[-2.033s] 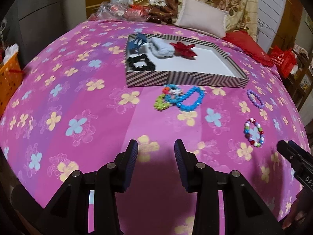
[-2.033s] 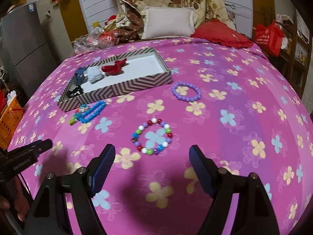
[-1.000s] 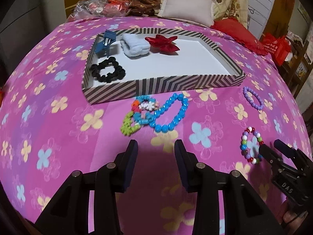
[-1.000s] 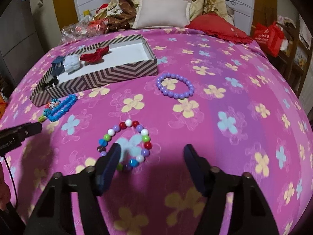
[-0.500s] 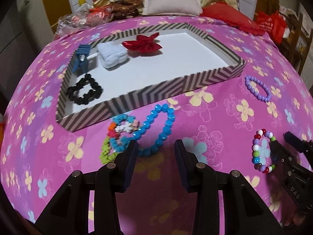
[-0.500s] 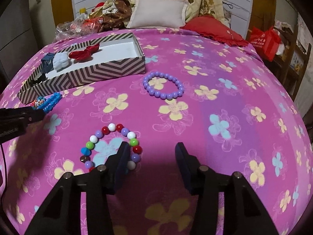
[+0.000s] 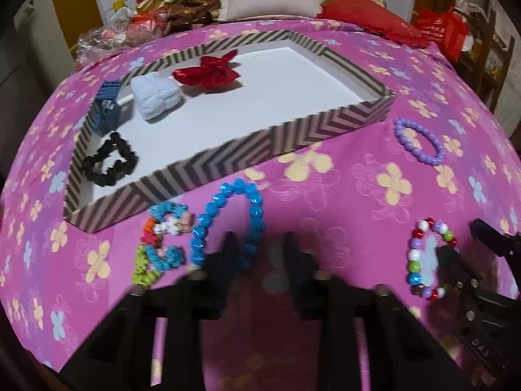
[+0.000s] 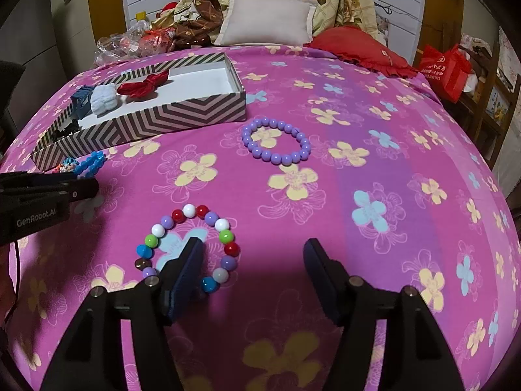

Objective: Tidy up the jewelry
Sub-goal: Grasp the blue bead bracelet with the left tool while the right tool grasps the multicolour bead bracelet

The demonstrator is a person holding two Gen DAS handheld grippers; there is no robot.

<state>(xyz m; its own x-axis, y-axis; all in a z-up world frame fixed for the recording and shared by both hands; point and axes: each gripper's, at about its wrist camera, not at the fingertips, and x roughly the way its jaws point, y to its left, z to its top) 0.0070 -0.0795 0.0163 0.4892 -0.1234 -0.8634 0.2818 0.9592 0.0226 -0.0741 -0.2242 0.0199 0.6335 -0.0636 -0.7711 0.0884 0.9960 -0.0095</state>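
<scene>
Left gripper (image 7: 259,238): closing low over the bedspread, blurred in its own view, with a gap showing between the jaws and nothing yet pinched.
Blue bracelet (image 7: 203,224): lying on the spread just in front of the box, with one strand of beads running down between the left gripper's fingers (image 7: 228,247).
Right gripper (image 8: 252,247): opening, jaws standing wide apart, pointing down at the spread.
Multicoloured bracelet (image 8: 224,236): lying flat in a ring, encircling the tip of the right gripper's left-hand finger; its nearer beads sitting between the two fingers, unclamped.
Purple bracelet (image 8: 275,158): resting on the spread beyond the right gripper, near the box's corner and well apart from both grippers.
Small bead charms (image 7: 162,228): bunching in a tangle of blue, orange, white and green, touching the blue bracelet and lying beside the box wall.
Striped box (image 7: 228,159): sitting open on the bed, white inside.
Black scrunchie (image 7: 107,163): lying in the box's near corner.
Blue clip (image 7: 105,107): standing by the box's far left wall.
White item (image 7: 156,99): sitting beside the clip; too soft in focus to identify.
Red bow (image 7: 208,71): lying next to the white item, towards the back wall.
Pink flowered bedspread (image 8: 358,130): covering the whole bed.
Pillow (image 8: 267,19): leaning at the headboard.
</scene>
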